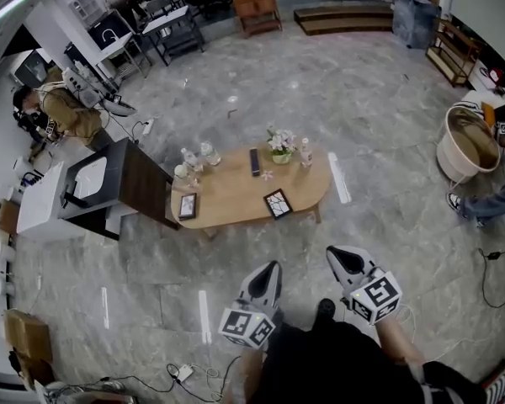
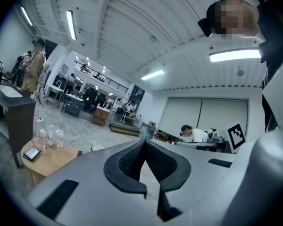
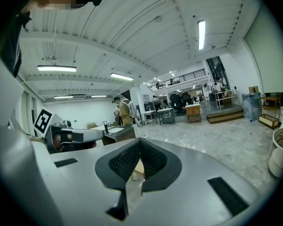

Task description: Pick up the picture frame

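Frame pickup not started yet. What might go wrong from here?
1. Two frames lie on the table: the left frame and the front frame. The wrong one may get picked.
2. Both sit close to the table's edge, so a nudge could push one off.
3. The left tool and right tool are both shut and far back. Reaching in without opening would only shove a frame.

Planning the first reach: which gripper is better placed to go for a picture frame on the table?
Left, probably. The left gripper points almost straight at the picture frame by the front edge of the table; the right gripper sits off to the side. Both are shut, empty, short of it.
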Demonstrator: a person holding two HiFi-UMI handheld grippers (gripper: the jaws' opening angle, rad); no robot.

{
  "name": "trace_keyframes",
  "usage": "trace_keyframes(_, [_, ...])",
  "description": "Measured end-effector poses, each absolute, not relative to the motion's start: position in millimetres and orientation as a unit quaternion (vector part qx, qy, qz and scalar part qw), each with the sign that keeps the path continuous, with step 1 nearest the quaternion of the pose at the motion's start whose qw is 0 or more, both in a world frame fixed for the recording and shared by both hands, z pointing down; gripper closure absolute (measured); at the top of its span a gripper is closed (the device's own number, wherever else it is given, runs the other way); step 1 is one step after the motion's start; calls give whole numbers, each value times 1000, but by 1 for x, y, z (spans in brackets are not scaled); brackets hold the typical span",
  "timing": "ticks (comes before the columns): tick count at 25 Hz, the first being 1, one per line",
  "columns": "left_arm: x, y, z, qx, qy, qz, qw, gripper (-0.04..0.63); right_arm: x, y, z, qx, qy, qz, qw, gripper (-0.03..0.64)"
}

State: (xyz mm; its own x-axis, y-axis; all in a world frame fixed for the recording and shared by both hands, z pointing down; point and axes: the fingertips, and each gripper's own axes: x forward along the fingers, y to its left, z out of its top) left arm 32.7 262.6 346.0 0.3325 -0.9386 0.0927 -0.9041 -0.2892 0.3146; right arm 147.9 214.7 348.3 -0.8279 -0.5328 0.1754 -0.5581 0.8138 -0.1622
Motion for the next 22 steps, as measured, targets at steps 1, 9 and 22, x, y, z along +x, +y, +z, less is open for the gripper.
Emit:
trace_keyframes(1, [36, 263, 347, 800, -576, -53, 158, 581, 151, 215, 350, 285, -950, 106, 62, 604])
trace_keyframes(9, [62, 267, 356, 793, -584, -40, 166, 581, 174, 213, 360, 281, -950, 120, 62, 603])
trace_keyframes(22, [29, 237, 376, 797, -574, -29, 187, 581, 149, 183, 366, 301, -942, 125, 77, 603])
